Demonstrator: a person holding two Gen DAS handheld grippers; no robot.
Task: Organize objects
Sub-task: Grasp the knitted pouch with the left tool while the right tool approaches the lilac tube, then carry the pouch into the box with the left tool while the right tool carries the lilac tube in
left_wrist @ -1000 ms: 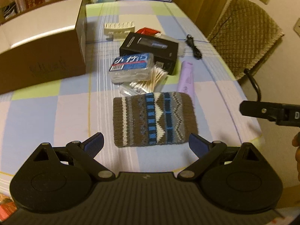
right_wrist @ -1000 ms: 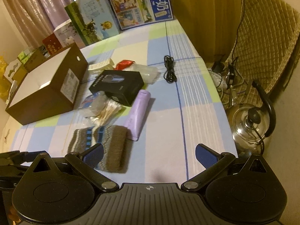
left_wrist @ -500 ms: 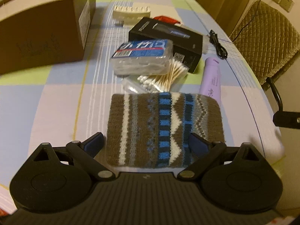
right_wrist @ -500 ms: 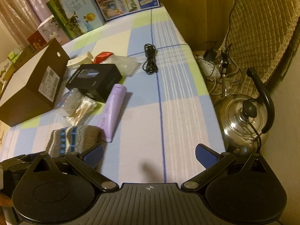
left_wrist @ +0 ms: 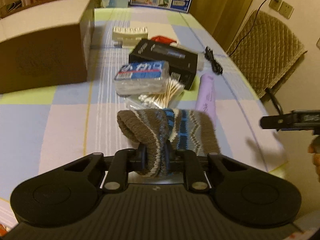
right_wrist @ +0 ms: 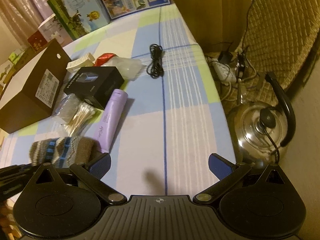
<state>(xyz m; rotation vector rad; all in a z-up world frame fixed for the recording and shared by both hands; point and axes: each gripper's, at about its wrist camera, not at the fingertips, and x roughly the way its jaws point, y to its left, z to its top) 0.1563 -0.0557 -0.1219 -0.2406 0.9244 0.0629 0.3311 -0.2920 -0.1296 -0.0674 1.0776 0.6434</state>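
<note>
My left gripper (left_wrist: 154, 156) is shut on the near edge of a brown, blue and white knitted pouch (left_wrist: 170, 128) and holds it bunched up just above the checked tablecloth. The pouch also shows in the right wrist view (right_wrist: 60, 152), at lower left. My right gripper (right_wrist: 159, 166) is open and empty, over the table's near right edge. It shows at the far right of the left wrist view (left_wrist: 290, 119). Behind the pouch lie cotton swabs (left_wrist: 160, 97), a clear box with a blue label (left_wrist: 142, 76), a purple tube (left_wrist: 207, 94) and a black box (left_wrist: 166, 58).
A large brown carton (left_wrist: 44, 48) stands at back left. A white rack (left_wrist: 130, 34), a red item (left_wrist: 162, 39) and a black cable (right_wrist: 155, 62) lie further back. Printed boxes (right_wrist: 80, 10) line the far edge. A steel kettle (right_wrist: 260, 128) and quilted chair (left_wrist: 266, 48) stand right of the table.
My left gripper has closed on the near edge of the knitted pouch and lifted it, so it now bunches up instead of lying flat. My right gripper has stayed open.
</note>
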